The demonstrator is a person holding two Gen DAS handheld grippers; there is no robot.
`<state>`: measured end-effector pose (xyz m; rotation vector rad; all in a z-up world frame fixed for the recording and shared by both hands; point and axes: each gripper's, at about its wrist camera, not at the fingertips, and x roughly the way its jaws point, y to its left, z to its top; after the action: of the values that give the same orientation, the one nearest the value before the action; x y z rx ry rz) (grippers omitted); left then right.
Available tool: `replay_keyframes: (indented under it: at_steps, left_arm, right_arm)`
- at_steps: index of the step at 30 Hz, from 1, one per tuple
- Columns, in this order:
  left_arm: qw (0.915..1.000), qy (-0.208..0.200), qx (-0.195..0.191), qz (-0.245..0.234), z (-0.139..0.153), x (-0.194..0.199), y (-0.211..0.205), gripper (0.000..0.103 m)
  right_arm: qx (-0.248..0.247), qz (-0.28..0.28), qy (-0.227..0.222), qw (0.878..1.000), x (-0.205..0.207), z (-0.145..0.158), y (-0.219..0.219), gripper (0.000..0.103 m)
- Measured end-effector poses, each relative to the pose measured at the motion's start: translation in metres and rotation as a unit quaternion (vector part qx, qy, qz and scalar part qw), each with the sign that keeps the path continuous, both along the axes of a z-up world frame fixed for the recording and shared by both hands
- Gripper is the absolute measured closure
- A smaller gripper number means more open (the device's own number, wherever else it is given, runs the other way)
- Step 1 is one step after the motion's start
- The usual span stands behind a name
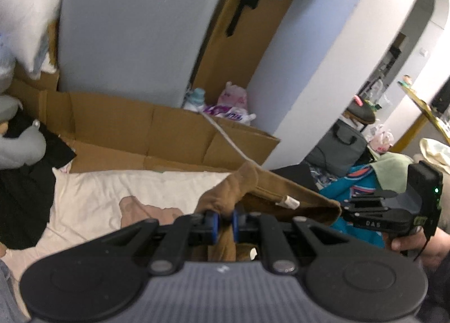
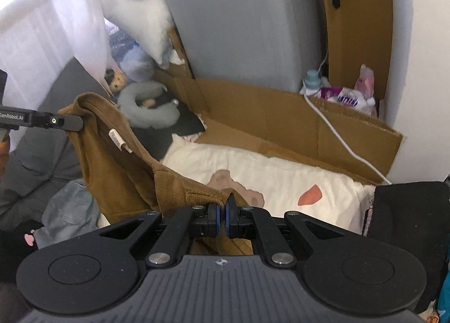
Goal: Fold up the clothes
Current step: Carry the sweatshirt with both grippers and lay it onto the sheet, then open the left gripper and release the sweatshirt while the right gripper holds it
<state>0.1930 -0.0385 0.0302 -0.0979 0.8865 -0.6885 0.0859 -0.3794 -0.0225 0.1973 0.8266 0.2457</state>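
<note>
A brown garment (image 1: pixel 270 196) with a white label hangs in the air between my two grippers, above a cream bed sheet (image 1: pixel 112 191). My left gripper (image 1: pixel 225 221) is shut on one bunched edge of it. My right gripper (image 2: pixel 222 216) is shut on another edge of the brown garment (image 2: pixel 118 160). In the left wrist view the right gripper (image 1: pixel 348 207) grips the garment's far corner at the right. In the right wrist view the left gripper (image 2: pixel 76 123) holds the garment's top corner at the left. The garment's lower part is hidden behind the gripper bodies.
Flattened cardboard (image 2: pixel 281 123) lines the wall behind the sheet (image 2: pixel 281 182). A grey neck pillow (image 2: pixel 146 109) and black clothes (image 1: pixel 25 193) lie at the left. A teal garment pile (image 1: pixel 357 185) and grey bag (image 1: pixel 337 148) sit at the right. A white cable (image 2: pixel 346 143) crosses the cardboard.
</note>
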Motion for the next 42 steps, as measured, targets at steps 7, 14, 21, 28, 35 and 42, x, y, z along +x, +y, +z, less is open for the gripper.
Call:
replay_keyframes:
  at_steps: [7,14,21,28,35,42]
  left_arm:
    - [0.9986,0.041,0.011,0.033,-0.076,0.042,0.026,0.093]
    - [0.9942,0.079,0.02,0.071,-0.159,0.086,0.043,0.093]
    - [0.9914,0.087,0.037,0.09,-0.223,0.133,0.039,0.092]
    - [0.9832,0.107,0.067,0.132,-0.285,0.17,0.048,0.075]
    - [0.9839,0.09,0.052,0.146,-0.293,0.167,0.07,0.057]
    - [0.9813,0.087,0.041,0.166,-0.302,0.168,0.094,0.059]
  right_arm:
    - [-0.027,0.03,0.036,0.999,0.055,-0.058,0.022,0.101]
    - [-0.043,0.045,0.055,0.997,0.104,-0.131,0.031,0.101]
    - [-0.059,0.043,0.062,0.995,0.146,-0.194,0.038,0.101]
    - [-0.056,0.008,0.081,0.995,0.175,-0.245,0.028,0.084]
    - [-0.023,-0.01,0.078,0.997,0.172,-0.262,0.006,0.061]
    - [-0.039,0.007,0.068,0.997,0.145,-0.262,-0.008,0.06]
